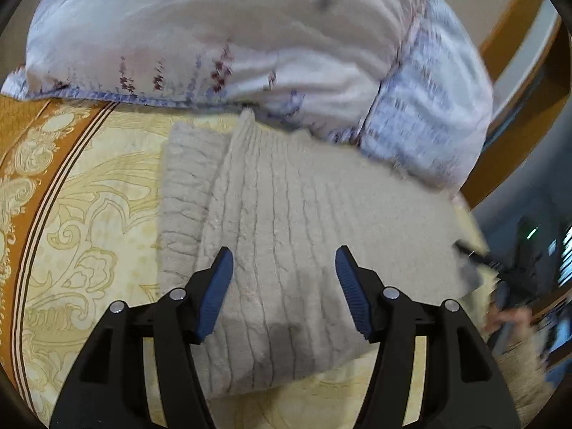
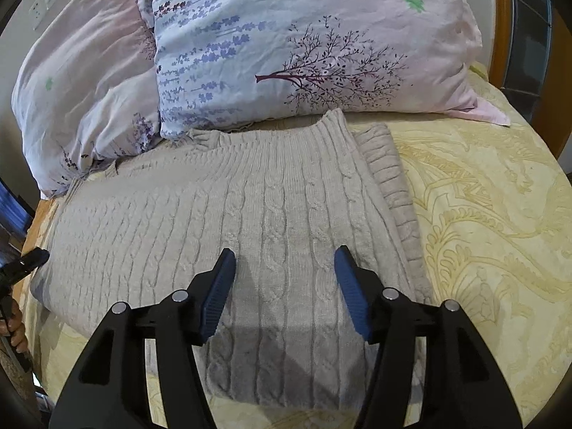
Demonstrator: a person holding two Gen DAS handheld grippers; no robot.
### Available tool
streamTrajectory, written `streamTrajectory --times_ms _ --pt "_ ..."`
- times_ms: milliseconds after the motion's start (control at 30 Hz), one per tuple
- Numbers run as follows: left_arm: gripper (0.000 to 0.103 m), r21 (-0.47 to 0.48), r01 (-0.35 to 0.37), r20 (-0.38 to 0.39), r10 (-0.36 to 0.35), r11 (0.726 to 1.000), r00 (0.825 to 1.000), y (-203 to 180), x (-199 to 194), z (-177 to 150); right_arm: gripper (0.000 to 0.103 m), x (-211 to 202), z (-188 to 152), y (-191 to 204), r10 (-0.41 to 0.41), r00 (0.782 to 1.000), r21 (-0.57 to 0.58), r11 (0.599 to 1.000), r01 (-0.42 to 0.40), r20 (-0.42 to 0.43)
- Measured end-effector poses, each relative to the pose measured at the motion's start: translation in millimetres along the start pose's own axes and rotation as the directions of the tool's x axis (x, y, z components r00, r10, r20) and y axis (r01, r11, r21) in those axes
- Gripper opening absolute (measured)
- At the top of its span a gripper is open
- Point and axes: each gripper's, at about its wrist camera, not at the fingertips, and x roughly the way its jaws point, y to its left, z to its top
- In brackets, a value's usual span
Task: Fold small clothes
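Note:
A beige cable-knit sweater lies folded flat on the yellow patterned bedspread; it also shows in the right wrist view, with a ribbed sleeve or hem sticking out along its right side. My left gripper is open and empty, hovering just above the sweater's near part. My right gripper is open and empty, also just above the sweater's near edge. The left gripper's tip shows at the far left of the right wrist view.
Floral pillows lie against the sweater's far edge, also in the left wrist view. A wooden bed frame runs at the right. The bed's edge drops off at the right of the left wrist view.

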Motion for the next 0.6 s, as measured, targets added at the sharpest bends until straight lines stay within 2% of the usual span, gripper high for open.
streamTrajectory --times_ms 100,133,233,333,467,600 --pt "0.064 -0.110 0.024 0.049 -0.018 0.994 0.999 26 -18 14 0.062 -8 -2 7 -0.007 1.000 -0.017 1.000 0.007 0.027" --pt "0.064 -0.143 0.020 0.048 -0.014 0.989 0.999 35 -20 18 0.062 -9 -1 11 0.028 0.997 -0.056 0.998 -0.024 0.070" --pt "0.064 -0.235 0.018 0.030 -0.012 0.972 0.999 60 -16 27 0.063 -8 0 29 0.040 0.996 -0.110 0.993 -0.031 0.074" --pt "0.064 -0.320 0.046 -0.010 -0.052 0.946 0.999 77 -4 29 0.066 -1 0 47 0.038 0.997 -0.151 0.988 -0.027 0.069" --pt "0.064 -0.352 0.071 -0.031 -0.088 0.933 0.996 80 8 28 0.066 7 -3 62 0.041 0.997 -0.183 0.983 -0.028 0.069" --pt "0.064 -0.369 0.100 -0.030 -0.119 0.924 0.992 79 17 30 0.070 10 -7 66 0.048 0.996 -0.183 0.983 -0.033 0.075"
